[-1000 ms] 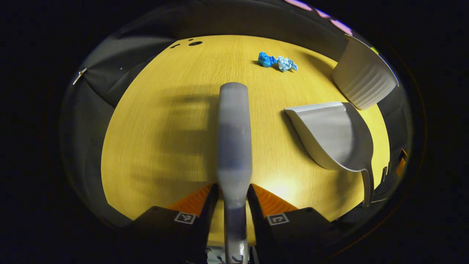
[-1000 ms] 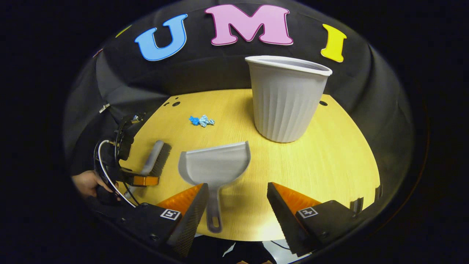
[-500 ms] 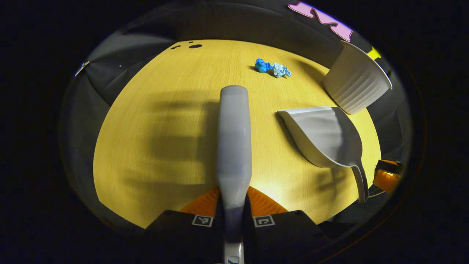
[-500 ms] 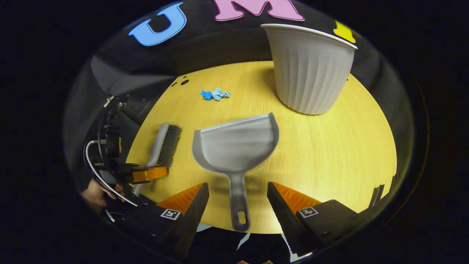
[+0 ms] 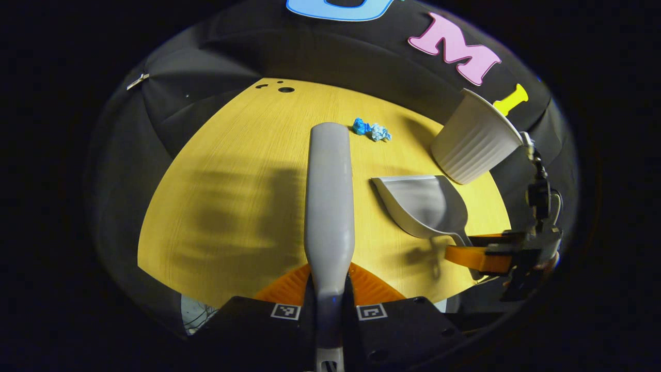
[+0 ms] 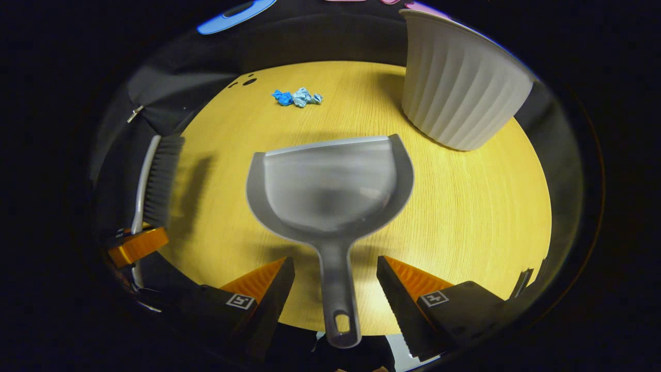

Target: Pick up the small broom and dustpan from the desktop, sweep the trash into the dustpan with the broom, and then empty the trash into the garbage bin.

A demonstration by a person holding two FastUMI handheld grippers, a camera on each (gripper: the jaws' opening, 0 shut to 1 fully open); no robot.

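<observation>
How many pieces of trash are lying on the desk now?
2: a dark blue crumpled scrap and a light blue crumpled scrap, touching side by side at the far end of the desk, beyond the dustpan. More could hide behind the bin.

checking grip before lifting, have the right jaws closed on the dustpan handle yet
No, in the right gripper view the dustpan handle lies between open jaws, with gaps on both sides.

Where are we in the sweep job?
Done: left gripper shut on the broom. In hand: right gripper open, straddling the dustpan handle, not yet gripping. Left: sweep the blue trash on the desk into it, empty into the bin.
</observation>
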